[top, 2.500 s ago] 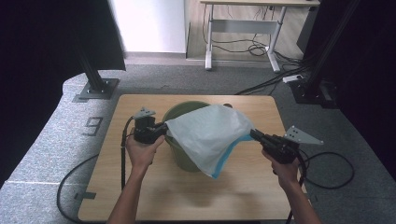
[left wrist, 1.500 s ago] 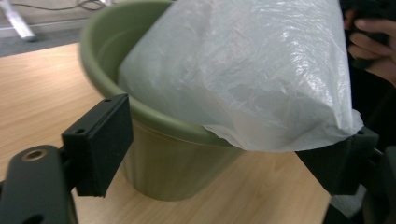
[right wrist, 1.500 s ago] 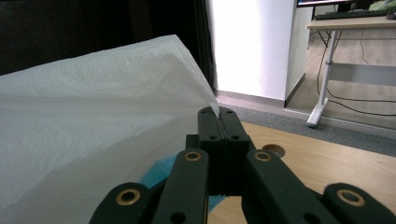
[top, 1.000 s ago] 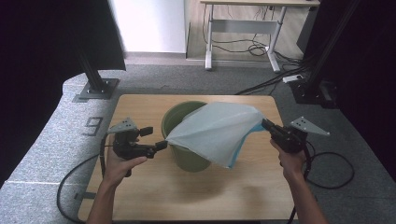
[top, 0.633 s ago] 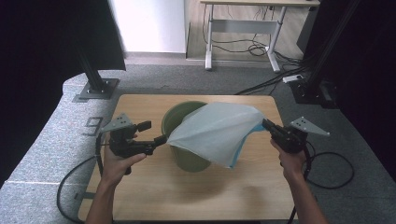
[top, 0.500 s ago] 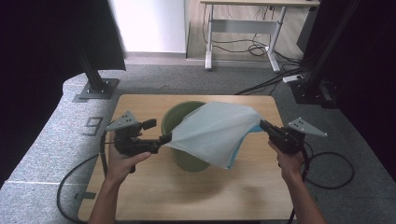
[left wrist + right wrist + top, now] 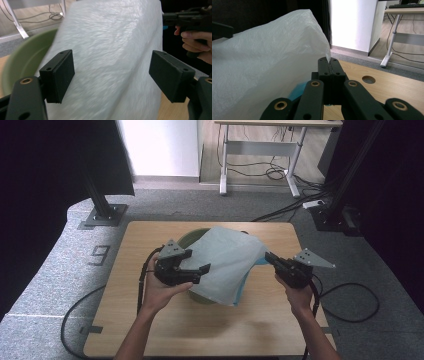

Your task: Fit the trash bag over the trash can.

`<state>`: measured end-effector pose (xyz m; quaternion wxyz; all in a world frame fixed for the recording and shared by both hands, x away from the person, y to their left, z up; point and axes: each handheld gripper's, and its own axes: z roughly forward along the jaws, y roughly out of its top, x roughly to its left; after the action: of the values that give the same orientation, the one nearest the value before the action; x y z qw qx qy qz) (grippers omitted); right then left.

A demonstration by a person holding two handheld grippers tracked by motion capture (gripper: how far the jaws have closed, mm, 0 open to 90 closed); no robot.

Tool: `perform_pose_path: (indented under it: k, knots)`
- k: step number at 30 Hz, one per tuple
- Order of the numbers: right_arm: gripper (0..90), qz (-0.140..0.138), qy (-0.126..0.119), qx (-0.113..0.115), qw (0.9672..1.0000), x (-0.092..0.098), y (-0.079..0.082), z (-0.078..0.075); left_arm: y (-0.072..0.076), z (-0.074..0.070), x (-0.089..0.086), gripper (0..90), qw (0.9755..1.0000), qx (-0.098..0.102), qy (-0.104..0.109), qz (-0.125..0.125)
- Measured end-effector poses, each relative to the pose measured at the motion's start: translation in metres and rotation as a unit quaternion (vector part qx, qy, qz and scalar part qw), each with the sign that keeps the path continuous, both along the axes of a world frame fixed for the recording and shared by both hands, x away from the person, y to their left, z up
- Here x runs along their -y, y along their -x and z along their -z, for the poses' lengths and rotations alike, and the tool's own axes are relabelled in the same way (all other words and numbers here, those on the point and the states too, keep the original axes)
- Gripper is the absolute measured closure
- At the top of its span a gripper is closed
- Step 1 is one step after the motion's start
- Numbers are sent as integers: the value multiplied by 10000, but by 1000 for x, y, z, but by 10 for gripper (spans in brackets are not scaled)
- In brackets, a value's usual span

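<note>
My right gripper (image 7: 270, 257) pinches the white bag (image 7: 227, 262) over the green bucket (image 7: 186, 240); left gripper (image 7: 200, 270) at 9 o'clock, fingers spread, just been closing, bag between them.

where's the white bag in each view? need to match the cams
High view: white bag at centre, draped over the green bucket, between the left gripper and the right gripper.
Left gripper view: bag spans the middle, beyond the open jaws, which have just been closing; nothing pressed between them.
Right gripper view: bag on the left, its corner pinched in the shut jaws.
Shared landmark: the wooden table.
</note>
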<state>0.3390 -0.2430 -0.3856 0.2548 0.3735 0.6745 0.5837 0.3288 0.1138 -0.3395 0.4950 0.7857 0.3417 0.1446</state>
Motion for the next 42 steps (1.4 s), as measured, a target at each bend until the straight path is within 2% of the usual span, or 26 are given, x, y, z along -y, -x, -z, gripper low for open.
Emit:
perform_pose_path:
  k: [4, 12, 16, 21, 24, 25, 26, 29, 31, 32, 33, 35, 37, 41, 42]
  knots:
    - [882, -46, -31, -22, 10000, -2, 1, 1, -6, 6, 17, 210, 9998, -51, -192, -12]
    - [882, -129, -137, -39, 9998, -7, 2, 3, -15, 20, 26, 278, 9995, -245, -196, 29]
    - [882, -154, -146, -28, 9998, -8, 3, 2, -16, 26, 27, 369, 9995, -239, -175, -48]
    - [882, -152, -146, -12, 9998, -7, 4, 2, -14, 26, 26, 537, 9997, -166, -146, -76]
    - [882, -151, -154, -32, 9998, -6, 4, 2, -14, 25, 26, 642, 9999, -126, -61, -55]
    - [882, -151, -154, -32, 9998, -6, 4, 2, -13, 24, 26, 642, 9999, -113, -19, -25]
    - [881, -167, -146, -42, 9997, -6, 4, 2, -13, 23, 25, 710, 9999, -107, 60, 41]
    - [881, -180, -140, -51, 9997, -7, 4, 2, -13, 22, 24, 788, 9998, -116, 144, 59]
    - [878, -191, -131, -62, 9997, -7, 4, 3, -14, 20, 23, 806, 9996, -143, 233, 53]
    - [845, -212, -124, -69, 9997, -6, 4, 5, -17, 20, 20, 829, 9992, -204, 343, -44]
    - [815, -222, -86, -19, 9997, -5, 5, 6, -17, 20, 20, 837, 9992, -204, 343, -44]
    - [781, -219, -35, 48, 9997, -5, 7, 7, -21, 20, 16, 844, 9984, -260, 475, -186]
    - [716, -186, 60, 160, 9997, -1, 15, 9, -26, 20, 11, 862, 9973, -346, 596, -268]
    - [698, -235, 119, 201, 9995, 4, 24, 13, -28, 22, 7, 869, 9961, -398, 711, -326]
    - [692, -305, 149, 185, 9993, 7, 31, 18, -29, 23, 4, 873, 9953, -424, 791, -352]
